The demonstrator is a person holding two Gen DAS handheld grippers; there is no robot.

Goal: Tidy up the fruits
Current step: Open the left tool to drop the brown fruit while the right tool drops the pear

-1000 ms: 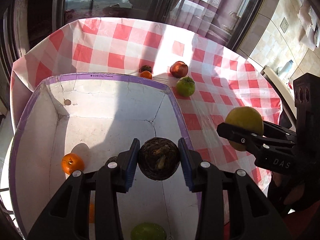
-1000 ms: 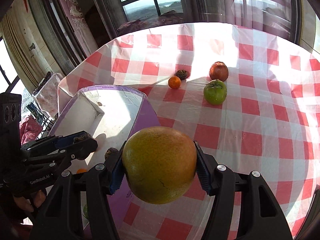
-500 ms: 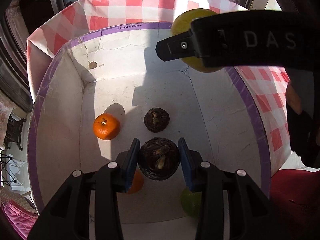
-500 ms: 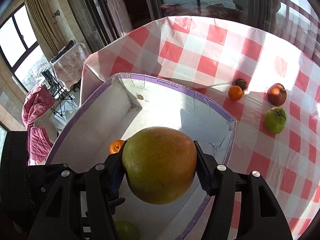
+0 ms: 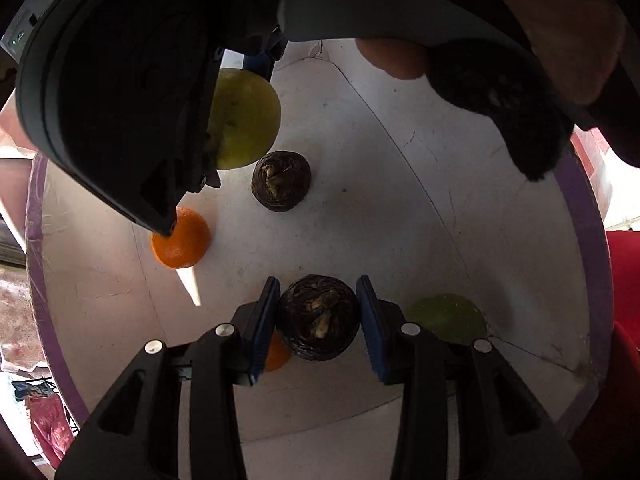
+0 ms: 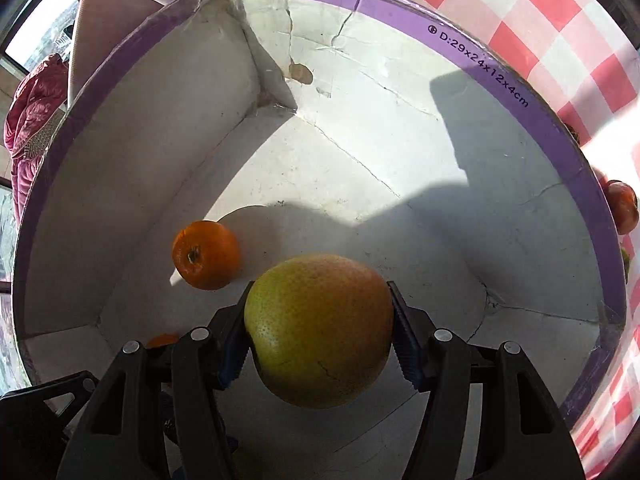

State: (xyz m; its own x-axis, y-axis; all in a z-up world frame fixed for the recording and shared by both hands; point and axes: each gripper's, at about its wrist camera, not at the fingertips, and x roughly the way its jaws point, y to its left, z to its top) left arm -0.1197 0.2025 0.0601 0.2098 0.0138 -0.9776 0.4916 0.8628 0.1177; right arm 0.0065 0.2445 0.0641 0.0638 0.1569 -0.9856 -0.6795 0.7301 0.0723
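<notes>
Over the white floor of the purple-rimmed box (image 6: 480, 68), left gripper (image 5: 318, 322) clamped on a dark brown fruit (image 5: 318, 322), right gripper (image 6: 318, 334) closed around a large yellow-green citrus (image 6: 318, 334). Best to lower each toward bare floor, clear of the orange (image 6: 206, 254), the second dark fruit (image 5: 281, 181) and the green fruit (image 5: 448, 318). Safest to release only near the floor, one at a time, to avoid rolling or bruising.

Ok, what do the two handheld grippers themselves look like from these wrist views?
Both match: the left gripper and right gripper have black plastic finger arms with cut-out windows, silver round screw heads, and blue ribbed pads. No cables or sleeves are clearly visible.
</notes>
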